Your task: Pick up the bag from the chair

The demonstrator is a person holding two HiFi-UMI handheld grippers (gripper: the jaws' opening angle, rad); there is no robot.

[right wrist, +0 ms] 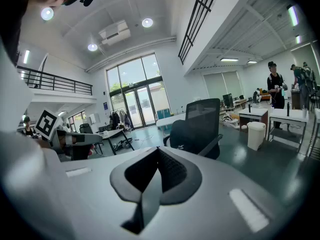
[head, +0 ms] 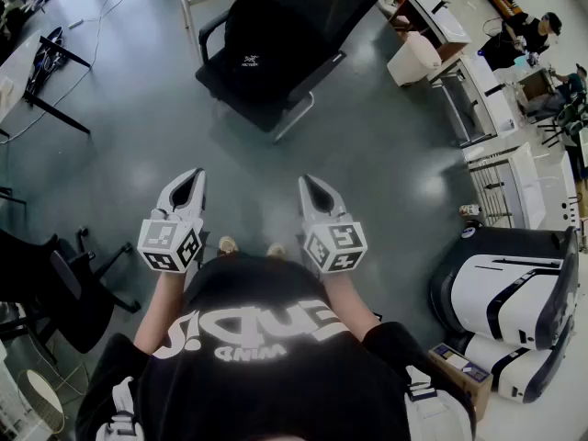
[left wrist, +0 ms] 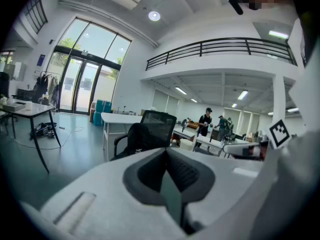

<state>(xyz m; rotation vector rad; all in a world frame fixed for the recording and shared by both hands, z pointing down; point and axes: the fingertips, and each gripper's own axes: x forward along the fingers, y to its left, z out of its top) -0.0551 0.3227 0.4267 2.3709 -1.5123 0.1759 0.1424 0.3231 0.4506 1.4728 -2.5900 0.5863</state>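
Left tongs: held low before the torso, pointing forward, tips pressed together with nothing between them.
Right tongs: alongside and level with the left, a clear gap between the two; likewise closed and empty.
Forearms: bare, reaching out from the body, one behind each marker cube.
Bag: black, small white logo, upright on the seat of the black chair, resting against its mesh back; well ahead of both tongs, untouched.
Floor: grey, glossy.

Left tool: jaws together, nothing between. Ahead, black bag on black chair, at right edge of white worktop. People stand far behind.
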